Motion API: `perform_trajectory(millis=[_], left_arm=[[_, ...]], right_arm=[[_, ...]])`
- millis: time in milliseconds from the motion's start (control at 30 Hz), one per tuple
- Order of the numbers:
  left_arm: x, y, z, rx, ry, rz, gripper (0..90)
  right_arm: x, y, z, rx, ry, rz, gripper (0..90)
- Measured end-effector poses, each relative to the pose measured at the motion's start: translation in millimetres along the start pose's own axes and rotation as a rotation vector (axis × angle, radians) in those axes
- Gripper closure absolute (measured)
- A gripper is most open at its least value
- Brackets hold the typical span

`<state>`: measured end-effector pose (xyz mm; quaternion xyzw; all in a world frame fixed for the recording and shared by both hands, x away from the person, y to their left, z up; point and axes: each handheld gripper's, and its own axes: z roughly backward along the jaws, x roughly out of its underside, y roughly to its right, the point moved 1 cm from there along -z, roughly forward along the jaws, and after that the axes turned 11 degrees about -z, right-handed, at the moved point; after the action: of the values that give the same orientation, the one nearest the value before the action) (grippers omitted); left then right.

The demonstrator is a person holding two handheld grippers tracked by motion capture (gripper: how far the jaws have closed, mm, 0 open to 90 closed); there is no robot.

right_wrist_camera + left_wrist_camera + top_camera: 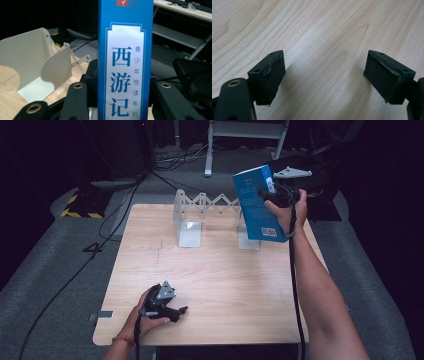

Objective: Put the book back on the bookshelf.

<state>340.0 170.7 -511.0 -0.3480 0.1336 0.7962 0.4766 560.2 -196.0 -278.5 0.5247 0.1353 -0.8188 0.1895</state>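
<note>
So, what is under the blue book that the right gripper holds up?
The blue paperback book hangs above the white metal expandable bookend rack and the wooden table. It covers part of the rack's right end plate.

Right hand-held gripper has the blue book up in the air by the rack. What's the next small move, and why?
Probably lower the book toward the rack, between its two end plates. The right hand-held gripper is shut on the book, holding it tilted above the rack's right end, clear of the table. The left hand-held gripper rests open near the front edge.
</note>
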Motion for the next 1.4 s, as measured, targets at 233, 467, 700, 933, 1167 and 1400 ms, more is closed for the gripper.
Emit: perform_trajectory(millis=[233, 467, 700, 933, 1167, 1400], left_arm=[[0.0, -0.1, -0.1, 0.002, 0.001, 0.001, 17.7], [0.0, -0.2, -0.2, 0.002, 0.002, -0.001, 17.7], [0.0, 0.2, -0.2, 0.006, 0.003, 0.000, 17.7], [-0.1, 0.4, -0.4, 0.003, 0.005, -0.003, 17.7], [0.0, 0.5, -0.5, 0.006, 0.006, -0.001, 17.7], [-0.1, 0.4, -0.4, 0.005, 0.005, -0.003, 17.7]], right_arm=[[1.7, 0.0, -11.3, 0.035, 0.042, -0.011, 61.8], [10.2, 0.9, -21.2, 0.052, 0.065, -0.032, 61.8], [24.6, 4.0, -26.4, 0.055, 0.114, -0.062, 61.7], [45.6, 4.7, -24.2, 0.048, 0.183, -0.071, 61.8], [64.4, 6.5, -22.4, 0.036, 0.198, -0.062, 61.7], [79.0, 9.1, -14.1, 0.028, 0.236, -0.077, 61.6]])
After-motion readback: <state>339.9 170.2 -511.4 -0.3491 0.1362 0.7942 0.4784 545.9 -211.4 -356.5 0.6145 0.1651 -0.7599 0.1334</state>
